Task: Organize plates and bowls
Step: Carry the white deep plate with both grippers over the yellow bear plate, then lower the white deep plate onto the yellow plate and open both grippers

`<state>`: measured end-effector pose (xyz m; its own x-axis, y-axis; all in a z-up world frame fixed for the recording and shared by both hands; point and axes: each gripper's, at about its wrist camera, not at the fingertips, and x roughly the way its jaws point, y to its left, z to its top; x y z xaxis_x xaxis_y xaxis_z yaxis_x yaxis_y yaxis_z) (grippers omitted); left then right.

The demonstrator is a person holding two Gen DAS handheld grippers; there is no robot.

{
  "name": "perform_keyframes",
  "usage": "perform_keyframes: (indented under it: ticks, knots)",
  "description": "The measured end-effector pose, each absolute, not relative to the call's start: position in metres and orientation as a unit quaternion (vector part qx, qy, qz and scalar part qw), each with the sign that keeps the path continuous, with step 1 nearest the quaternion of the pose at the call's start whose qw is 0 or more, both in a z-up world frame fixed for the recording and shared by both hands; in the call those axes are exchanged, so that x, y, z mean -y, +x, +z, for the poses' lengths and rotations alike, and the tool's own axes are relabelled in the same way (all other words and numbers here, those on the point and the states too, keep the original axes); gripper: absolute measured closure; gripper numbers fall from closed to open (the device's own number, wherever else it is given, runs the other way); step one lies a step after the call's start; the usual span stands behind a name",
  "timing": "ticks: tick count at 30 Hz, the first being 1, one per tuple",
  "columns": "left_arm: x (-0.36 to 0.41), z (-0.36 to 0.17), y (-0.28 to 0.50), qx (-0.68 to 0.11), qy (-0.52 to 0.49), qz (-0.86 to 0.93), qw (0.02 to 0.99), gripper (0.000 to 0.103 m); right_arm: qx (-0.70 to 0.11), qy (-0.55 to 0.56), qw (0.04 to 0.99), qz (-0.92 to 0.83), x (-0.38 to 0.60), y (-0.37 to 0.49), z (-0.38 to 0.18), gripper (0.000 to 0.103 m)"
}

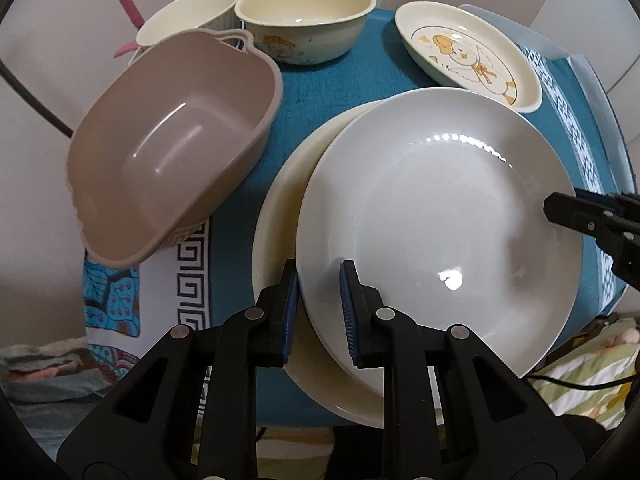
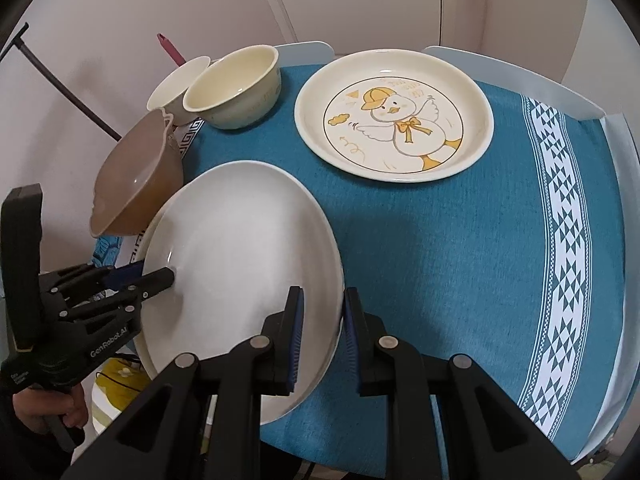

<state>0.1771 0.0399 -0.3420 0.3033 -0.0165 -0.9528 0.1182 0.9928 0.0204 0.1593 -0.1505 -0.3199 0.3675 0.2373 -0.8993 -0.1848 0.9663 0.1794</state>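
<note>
A large white plate [image 1: 440, 220] sits over a cream plate [image 1: 276, 232], offset to the right of it; I cannot tell whether they touch. My left gripper [image 1: 320, 276] is shut on the white plate's near-left rim, with one pad above and one below. In the right wrist view my right gripper [image 2: 324, 300] clamps the opposite rim of the same white plate [image 2: 248, 248]. Each gripper shows in the other's view: the right gripper [image 1: 560, 208] at the plate's right edge, the left gripper [image 2: 170, 274] at its left edge.
On the teal tablecloth [image 2: 440, 260] lie a duck-printed plate [image 2: 394, 116], a cream bowl [image 2: 236, 84], a small ribbed bowl [image 2: 176, 84] and a tilted brown handled bowl [image 1: 168, 168] at the left edge. A hand [image 2: 68, 408] holds the left gripper.
</note>
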Motion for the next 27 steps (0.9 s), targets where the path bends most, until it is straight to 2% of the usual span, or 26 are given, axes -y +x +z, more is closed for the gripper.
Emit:
perform_keyframes:
  ticks: [13,27]
  knots:
    - [-0.024,-0.332,0.164,-0.556,0.144,-0.022,0.818,0.085,-0.542,-0.01,0.832,0.117,0.143,0.156,-0.324,0.085]
    - [-0.033,-0.314,0.165,-0.546,0.128,-0.042,0.827,0.085,-0.536,-0.016,0.836,0.111,0.137,0.151,-0.321,0.085]
